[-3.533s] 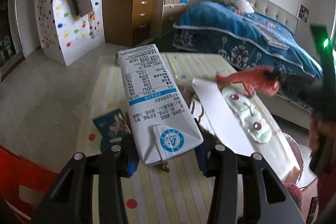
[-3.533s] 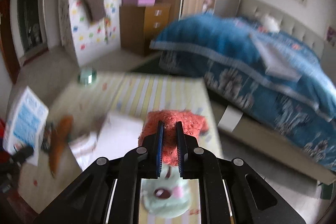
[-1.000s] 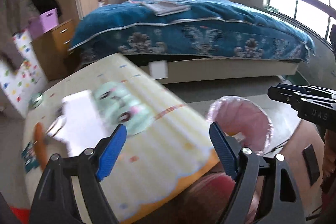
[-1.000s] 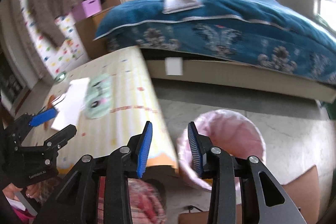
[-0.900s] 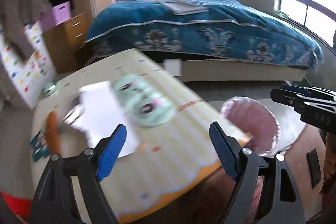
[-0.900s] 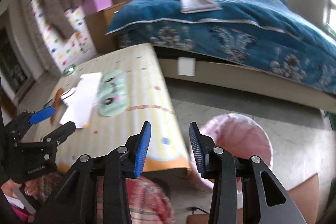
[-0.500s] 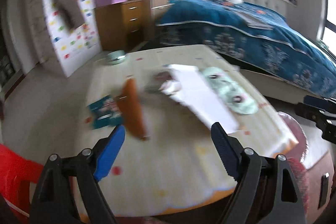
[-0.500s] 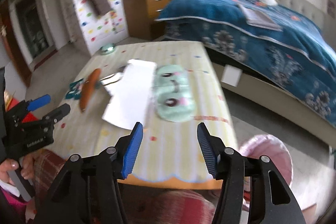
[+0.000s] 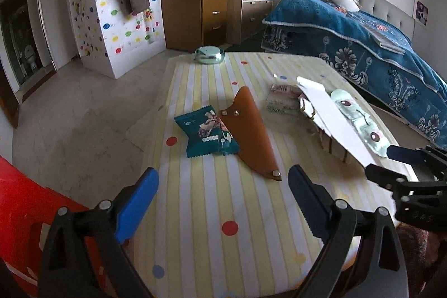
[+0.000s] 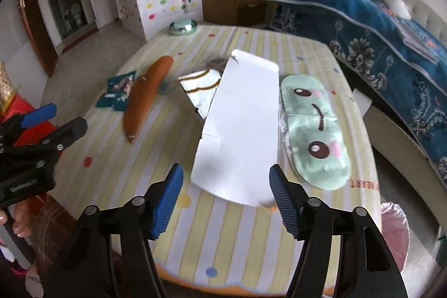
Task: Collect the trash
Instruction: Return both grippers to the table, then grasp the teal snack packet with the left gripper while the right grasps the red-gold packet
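Both grippers have swung back from the bin side of the room and now face the table again; the milk carton the left one carried and the orange-red cloth the right one carried are gone from their jaws. The left gripper (image 9: 223,198) hovers low over the near end of the striped table (image 9: 212,242), jaws spread wide with nothing between them. Just ahead of it lies a brown leather sheath (image 9: 251,134), its narrow end pointing toward the gripper, and a teal snack wrapper (image 9: 206,134) lies against the sheath's left edge. Farther on is a small pink-and-white packet (image 9: 280,99), and at the far edge a round silvery tin (image 9: 209,55).

The right gripper (image 10: 225,200) is likewise spread wide and empty, held over the near end of a flattened white carton (image 10: 240,124) that lies lengthwise down the table (image 10: 223,242). Touching the carton's right edge is a mint-green plush eye mask (image 10: 314,130) with cartoon eyes. To the carton's left, partly under it, sits crumpled foil-like packaging (image 10: 201,91), then the brown sheath (image 10: 148,97) and the teal wrapper (image 10: 117,91). The left gripper (image 10: 53,119) shows at the left edge, a hand (image 10: 14,219) below it.

Off the table's near right corner stands a bin with a pink liner (image 10: 394,225). A bed with a blue cover (image 10: 363,18) runs along the right.
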Demonstrator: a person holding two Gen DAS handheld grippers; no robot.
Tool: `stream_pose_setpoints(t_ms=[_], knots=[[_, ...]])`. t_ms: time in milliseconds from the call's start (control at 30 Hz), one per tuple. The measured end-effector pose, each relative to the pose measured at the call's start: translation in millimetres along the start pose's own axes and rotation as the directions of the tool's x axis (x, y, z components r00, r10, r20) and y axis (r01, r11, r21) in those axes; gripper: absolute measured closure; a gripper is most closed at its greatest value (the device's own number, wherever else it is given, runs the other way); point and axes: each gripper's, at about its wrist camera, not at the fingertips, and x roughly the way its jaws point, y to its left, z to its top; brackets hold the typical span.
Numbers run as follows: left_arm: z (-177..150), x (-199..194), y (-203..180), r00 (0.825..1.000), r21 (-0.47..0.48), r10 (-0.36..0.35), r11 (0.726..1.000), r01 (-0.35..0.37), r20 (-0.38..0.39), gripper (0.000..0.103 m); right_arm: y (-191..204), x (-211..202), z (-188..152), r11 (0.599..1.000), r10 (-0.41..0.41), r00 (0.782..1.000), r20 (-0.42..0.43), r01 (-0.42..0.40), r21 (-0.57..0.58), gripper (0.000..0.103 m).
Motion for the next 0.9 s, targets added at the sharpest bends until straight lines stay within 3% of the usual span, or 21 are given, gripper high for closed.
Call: stream_pose_setpoints(t_ms=[167, 300, 433, 600, 700, 900], knots=[[1.0, 12.8, -0.8, 1.000, -0.001, 0.001, 1.000, -0.001, -0.022, 0.012, -1.7, 26.3, -0.1, 1.000, -0.004, 0.999, -0.051, 0.003, -0.013, 0.036], [2.3, 19.2, -0.4, 0.999, -0.001, 0.006, 1.000, -0.006, -0.033, 0.012, -5.7, 29.4, -1.5, 1.000, 0.016, 0.999, -0.040, -0.016, 0.001, 0.046], [2.7, 22.8, 1.0, 0.999, -0.006, 0.020, 1.000, -0.020, -0.045, 0.012, -8.8, 21.7, 0.3, 0.999, 0.049, 0.999, -0.021, -0.048, 0.015, 0.083], [3.9, 18.8, 3.4, 0.999, -0.006, 0.035, 0.999, -0.035, -0.038, 0.012, -6.9, -15.6, 7.4, 1.000, -0.019, 0.992, 0.129, 0.020, -0.007, 0.102], [7.6, 17.7, 7.5, 0.998, -0.020, 0.048, 0.999, -0.049, -0.032, 0.012, -11.1, -32.6, 11.9, 0.999, -0.032, 0.981, 0.191, 0.031, 0.012, 0.103], [19.4, 31.7, 10.6, 0.996, -0.034, 0.069, 0.997, -0.071, -0.050, 0.016, -18.3, -36.4, 22.2, 0.999, -0.044, 0.977, 0.206, 0.042, 0.011, 0.103]])
